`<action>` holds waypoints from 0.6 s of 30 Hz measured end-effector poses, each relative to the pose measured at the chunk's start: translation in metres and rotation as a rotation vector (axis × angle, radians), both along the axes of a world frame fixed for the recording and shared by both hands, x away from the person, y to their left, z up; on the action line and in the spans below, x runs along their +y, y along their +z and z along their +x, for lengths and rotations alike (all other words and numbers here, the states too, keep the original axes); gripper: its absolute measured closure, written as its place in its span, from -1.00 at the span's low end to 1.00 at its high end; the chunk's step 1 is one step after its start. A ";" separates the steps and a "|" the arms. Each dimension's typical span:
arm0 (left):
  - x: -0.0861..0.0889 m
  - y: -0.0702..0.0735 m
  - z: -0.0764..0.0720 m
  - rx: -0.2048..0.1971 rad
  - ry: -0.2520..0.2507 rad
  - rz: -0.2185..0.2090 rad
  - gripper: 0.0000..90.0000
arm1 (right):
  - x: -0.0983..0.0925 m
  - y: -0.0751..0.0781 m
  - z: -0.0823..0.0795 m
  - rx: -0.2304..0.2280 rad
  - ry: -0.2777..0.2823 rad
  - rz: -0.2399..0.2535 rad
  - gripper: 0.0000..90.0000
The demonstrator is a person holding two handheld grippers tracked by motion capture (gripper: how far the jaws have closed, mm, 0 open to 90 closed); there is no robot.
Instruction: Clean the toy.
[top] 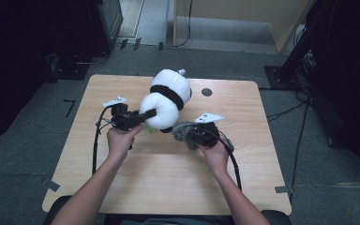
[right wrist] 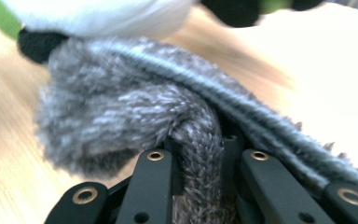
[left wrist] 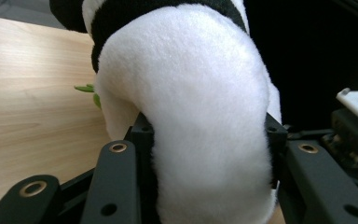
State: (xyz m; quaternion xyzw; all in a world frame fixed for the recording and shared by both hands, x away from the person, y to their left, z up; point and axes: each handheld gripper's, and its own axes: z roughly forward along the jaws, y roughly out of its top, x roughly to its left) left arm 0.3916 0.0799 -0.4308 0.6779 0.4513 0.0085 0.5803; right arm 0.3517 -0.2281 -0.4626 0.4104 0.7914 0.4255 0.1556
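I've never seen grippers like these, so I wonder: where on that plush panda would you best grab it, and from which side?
Probably as the left gripper does now: on a rounded white bulge at the near end of the plush panda, coming in level from the table's left side. In the left gripper view that soft lobe squeezes between the jaws and bulges beyond them, which should keep it from slipping.

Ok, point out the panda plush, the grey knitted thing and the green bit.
Panda plush (top: 171, 89), high view, on its white body.
Grey knitted thing (right wrist: 121, 112), right gripper view, on its fuzzy bunched part.
Green bit (left wrist: 86, 88), left gripper view, on its leaf-like tip.
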 end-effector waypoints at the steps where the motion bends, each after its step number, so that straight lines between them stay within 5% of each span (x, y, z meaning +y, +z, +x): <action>1: 0.001 0.000 0.000 -0.002 0.006 0.008 0.23 | -0.003 0.001 0.000 -0.001 -0.010 0.009 0.78; 18: 0.022 -0.007 0.013 -0.006 0.050 0.058 0.22 | -0.038 0.021 0.006 0.006 -0.062 0.042 0.77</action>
